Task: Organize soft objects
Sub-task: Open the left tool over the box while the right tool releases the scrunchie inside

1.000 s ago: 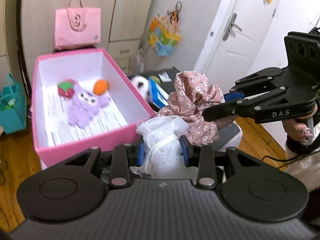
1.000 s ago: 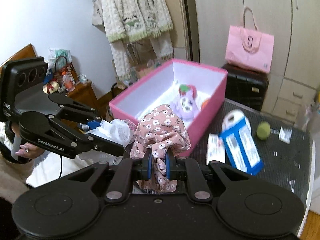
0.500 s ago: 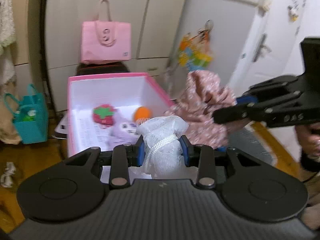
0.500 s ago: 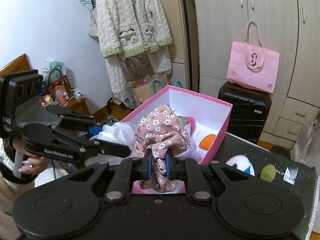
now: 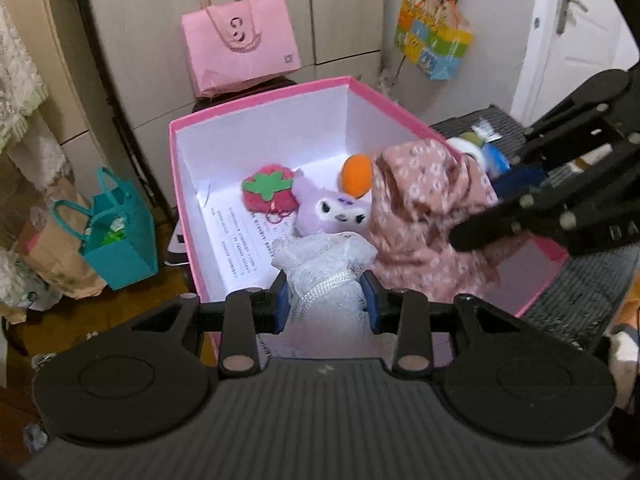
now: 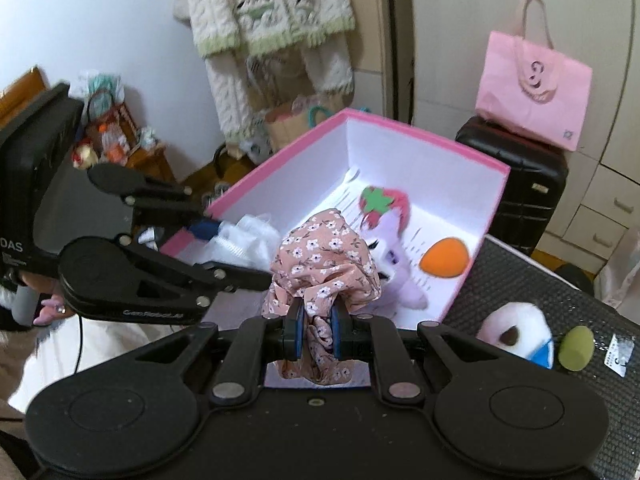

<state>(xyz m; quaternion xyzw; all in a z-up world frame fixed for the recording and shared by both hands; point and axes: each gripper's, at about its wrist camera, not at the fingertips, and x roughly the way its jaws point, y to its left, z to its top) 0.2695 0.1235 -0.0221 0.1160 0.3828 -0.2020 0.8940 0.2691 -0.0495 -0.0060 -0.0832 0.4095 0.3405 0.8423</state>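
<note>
Two grippers hang over the near end of a pink box [image 5: 256, 102], and each one holds something soft. Closest in the left wrist view, the left gripper [image 5: 326, 306] has its blue pads squeezed onto a white lace bundle [image 5: 324, 268] with a white cord around its middle. Just to the right of it, the right gripper [image 6: 314, 330] is pinched tight on a pink flowered cloth [image 6: 324, 256], which puffs up above the pads and dangles a little below them. The two soft things sit side by side, very close together. In the right wrist view the left gripper's long black fingers [image 6: 240, 278] reach across in front of the box and hide part of its near wall. Inside the box, on a white sheet with printed lines, lie a purple plush toy [image 5: 340, 212], a red strawberry toy [image 5: 270, 194] with a green leaf top, and an orange ball [image 5: 356, 174]. The flowered cloth blocks part of the purple toy. To the right of the box, on a dark bumpy tabletop [image 6: 516, 280], sit a white plush toy [image 6: 516, 330] and a green ball [image 6: 576, 348]. On the floor to the left stands a teal bag [image 5: 120, 236]. Farther back, a pink bag [image 6: 532, 88] rests on a black suitcase [image 6: 528, 184] against pale cupboards. A fluffy cream sweater [image 6: 264, 4] hangs on the far wall.
</note>
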